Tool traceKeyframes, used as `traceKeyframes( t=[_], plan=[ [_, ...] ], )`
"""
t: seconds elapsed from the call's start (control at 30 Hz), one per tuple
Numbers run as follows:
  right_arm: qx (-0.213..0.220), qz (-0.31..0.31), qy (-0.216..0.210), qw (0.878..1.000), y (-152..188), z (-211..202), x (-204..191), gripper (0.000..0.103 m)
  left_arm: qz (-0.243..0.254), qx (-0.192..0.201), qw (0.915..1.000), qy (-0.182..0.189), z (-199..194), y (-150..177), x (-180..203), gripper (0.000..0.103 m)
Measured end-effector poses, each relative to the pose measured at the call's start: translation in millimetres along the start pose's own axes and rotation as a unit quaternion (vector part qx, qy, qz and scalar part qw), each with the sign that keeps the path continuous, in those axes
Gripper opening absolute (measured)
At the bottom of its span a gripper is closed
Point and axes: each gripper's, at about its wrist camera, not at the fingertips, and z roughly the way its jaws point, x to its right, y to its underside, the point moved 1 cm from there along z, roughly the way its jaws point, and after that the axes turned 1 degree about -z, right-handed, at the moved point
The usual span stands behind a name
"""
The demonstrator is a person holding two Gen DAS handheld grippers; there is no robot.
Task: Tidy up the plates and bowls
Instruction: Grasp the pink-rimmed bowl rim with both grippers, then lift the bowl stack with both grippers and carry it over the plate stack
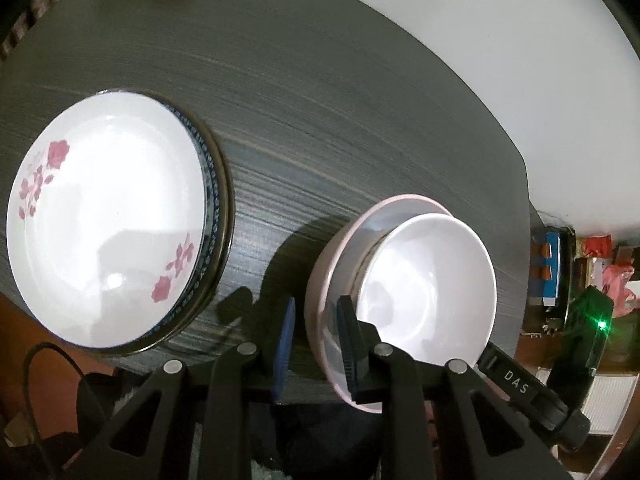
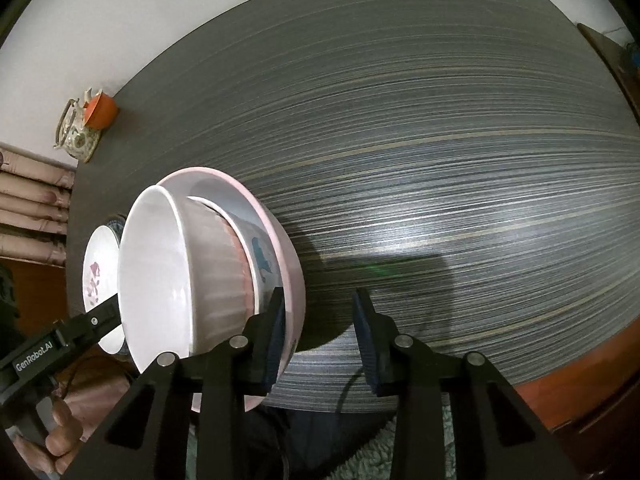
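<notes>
Here, left tool (image 1: 316,340) clamped on pink bowl (image 1: 320,280) rim, right tool (image 2: 320,336) open beside it, white bowl (image 1: 428,284) nested inside

My left fingers (image 1: 285,344): blue pads, black frame. Left of them, white plate (image 1: 108,216), pink flower sprays, atop blue-patterned rim (image 1: 212,200). Between pads, pale pink bowl (image 1: 320,280); inside it plain white bowl (image 1: 428,284). Underneath, dark grey streaked table (image 1: 320,120).

Both cameras ride close above the near edge of the desk (image 1: 320,120), looking steeply down and away along their own fingers. The left view sits left of the nested bowls (image 1: 400,280), the right view to their right; both share those bowls and the flowered plate (image 1: 108,216).
</notes>
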Motion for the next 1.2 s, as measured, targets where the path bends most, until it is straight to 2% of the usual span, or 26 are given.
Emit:
traceKeyframes(
  t=[0.43,0.73,0.8,0.87,1.03,1.2],
  plan=[
    [0.002,0.000,-0.003,1.000,-1,0,0,0.031,-0.016,-0.018,0.9997,-0.009,19,3,-5,0.021],
    [0.002,0.005,-0.004,1.000,1,2,-3,0.031,0.005,0.002,0.9995,-0.031,19,9,3,0.019],
    [0.002,0.005,-0.005,1.000,1,2,-3,0.030,0.004,0.009,0.9994,-0.034,18,10,5,0.018],
    [0.001,0.001,-0.013,1.000,2,3,-6,0.024,0.010,0.017,0.9990,-0.040,17,11,7,0.018],
    [0.011,-0.003,-0.007,1.000,4,1,-12,0.021,0.024,0.027,0.9984,-0.043,16,13,13,0.011],
    [0.014,-0.010,-0.003,1.000,3,2,-17,0.020,0.031,0.034,0.9978,-0.049,18,15,23,0.008]
  ],
)
